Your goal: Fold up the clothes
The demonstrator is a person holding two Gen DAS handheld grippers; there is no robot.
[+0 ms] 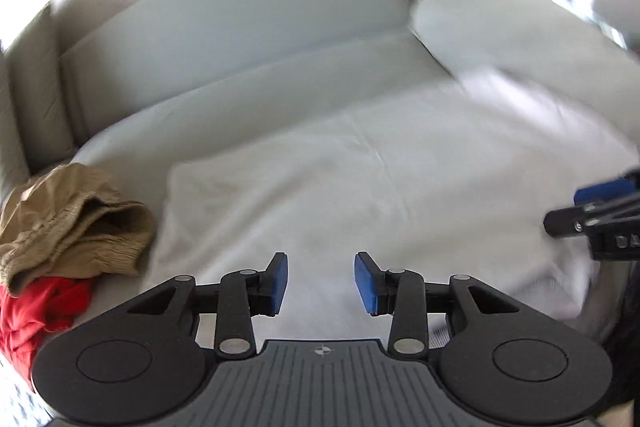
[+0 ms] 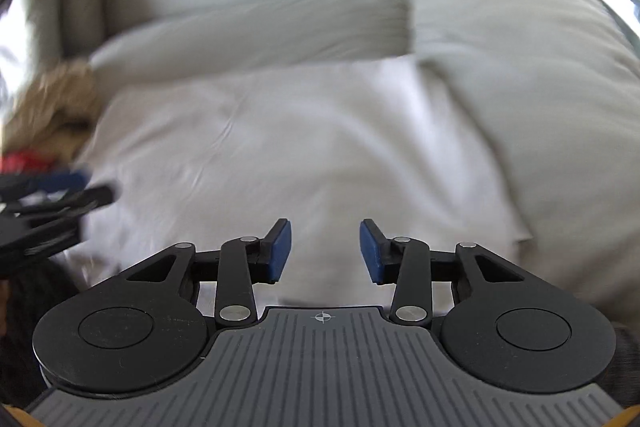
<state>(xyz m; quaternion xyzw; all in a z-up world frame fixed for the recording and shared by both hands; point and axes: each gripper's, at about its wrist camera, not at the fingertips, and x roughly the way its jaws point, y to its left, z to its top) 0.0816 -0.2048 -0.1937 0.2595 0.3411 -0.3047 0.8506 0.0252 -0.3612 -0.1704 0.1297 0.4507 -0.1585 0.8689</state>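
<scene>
Right wrist view is smeared with blur; only the left wrist view shows the tan garment [image 1: 76, 223] and red garment [image 1: 36, 307] crisply, beside the white cloth [image 1: 340, 187] on the sofa [image 1: 240, 27]. Left gripper [image 1: 321, 283] and right gripper [image 2: 325, 251] jaws stand partly open, empty.

The left gripper [image 1: 321, 283] has black linkage arms joined by round silver pivot pins, two black round discs at its base, and a grey ribbed plate between them bearing a small crosshair mark. Its fingers [image 1: 279, 281] carry blue pads. The right gripper [image 2: 325, 251] is built alike: blue-padded fingers [image 2: 370, 251], silver pins, ribbed grey plate.
</scene>
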